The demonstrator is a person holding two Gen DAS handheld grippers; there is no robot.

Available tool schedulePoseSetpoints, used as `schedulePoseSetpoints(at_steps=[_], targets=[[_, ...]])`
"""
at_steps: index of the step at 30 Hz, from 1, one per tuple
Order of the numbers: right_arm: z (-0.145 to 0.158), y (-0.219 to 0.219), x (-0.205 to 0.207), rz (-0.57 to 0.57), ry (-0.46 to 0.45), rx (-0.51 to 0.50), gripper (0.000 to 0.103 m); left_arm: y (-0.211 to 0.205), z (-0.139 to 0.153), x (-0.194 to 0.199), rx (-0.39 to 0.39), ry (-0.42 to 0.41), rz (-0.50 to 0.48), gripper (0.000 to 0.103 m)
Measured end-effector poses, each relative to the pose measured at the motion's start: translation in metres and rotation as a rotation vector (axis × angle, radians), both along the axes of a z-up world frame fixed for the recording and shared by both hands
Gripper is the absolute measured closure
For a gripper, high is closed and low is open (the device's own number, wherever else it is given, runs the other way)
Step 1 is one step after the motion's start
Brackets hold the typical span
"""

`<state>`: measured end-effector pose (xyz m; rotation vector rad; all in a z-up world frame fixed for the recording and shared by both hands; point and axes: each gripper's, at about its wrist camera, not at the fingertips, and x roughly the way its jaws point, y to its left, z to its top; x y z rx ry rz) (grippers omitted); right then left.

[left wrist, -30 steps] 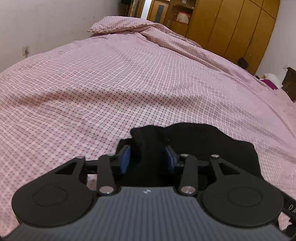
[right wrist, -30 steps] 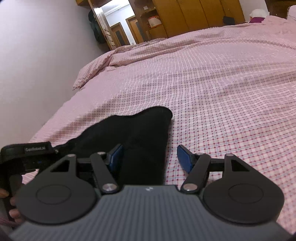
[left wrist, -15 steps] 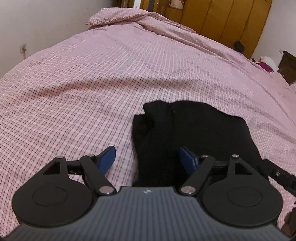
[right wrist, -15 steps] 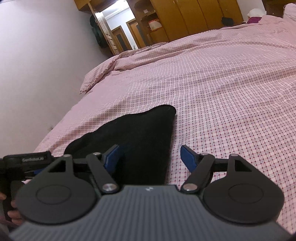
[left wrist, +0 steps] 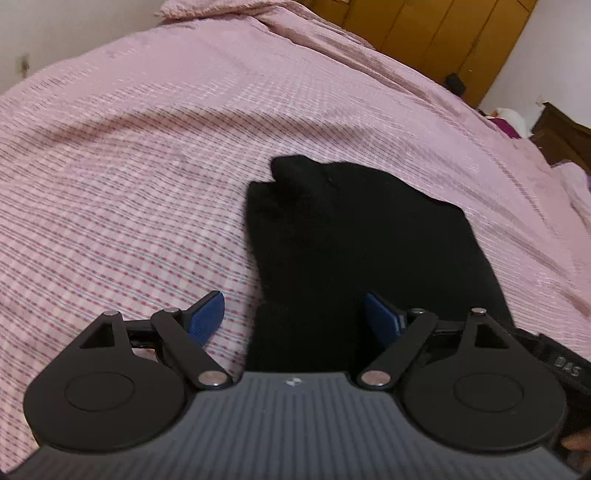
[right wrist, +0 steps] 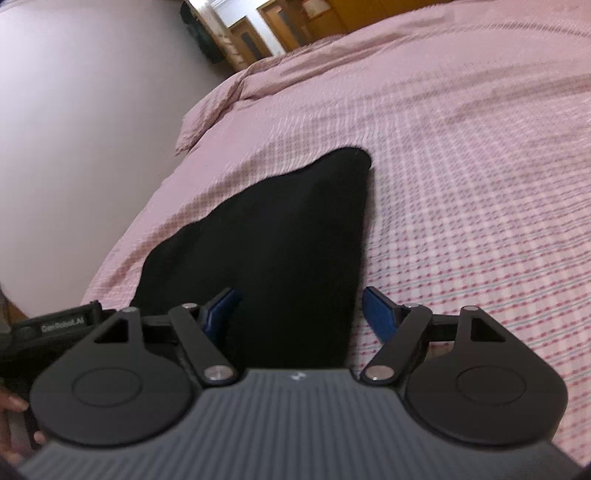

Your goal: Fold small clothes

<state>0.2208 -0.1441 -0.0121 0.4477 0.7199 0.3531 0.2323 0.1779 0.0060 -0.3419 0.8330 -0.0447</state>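
Note:
A small black garment (left wrist: 354, 236) lies folded on the pink checked bedspread (left wrist: 147, 155). In the left wrist view its left edge has a bunched fold at the far end. My left gripper (left wrist: 295, 317) is open, its blue pads straddling the garment's near left edge without holding it. The garment also shows in the right wrist view (right wrist: 280, 236), tapering to a far corner. My right gripper (right wrist: 301, 312) is open over the garment's near right edge, with the right pad above the bedspread (right wrist: 480, 184).
The bed runs far ahead with a pillow (left wrist: 207, 5) at its head. Wooden wardrobes (left wrist: 443, 33) stand beyond the bed. A white wall (right wrist: 74, 110) borders the bed's left side. The other gripper's body (right wrist: 55, 321) shows at the lower left of the right wrist view.
My left gripper opened and let go of the garment's edge, then drew back and up. My right gripper stayed open and drew back slightly. The garment settled flat.

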Motion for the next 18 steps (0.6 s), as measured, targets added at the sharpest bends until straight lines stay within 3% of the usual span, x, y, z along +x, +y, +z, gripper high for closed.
schedulePoseSetpoints(at_steps=[8, 18], targets=[[-0.016, -0.004, 0.006, 0.047, -0.015, 0.057, 0.019, -0.003, -0.011, 0.0, -0.009, -0.013, -0.041, 0.015], [-0.011, 0.005, 0.015, 0.095, -0.005, 0.057, 0.016, -0.002, -0.017, 0.004, -0.053, -0.022, -0.078, 0.014]])
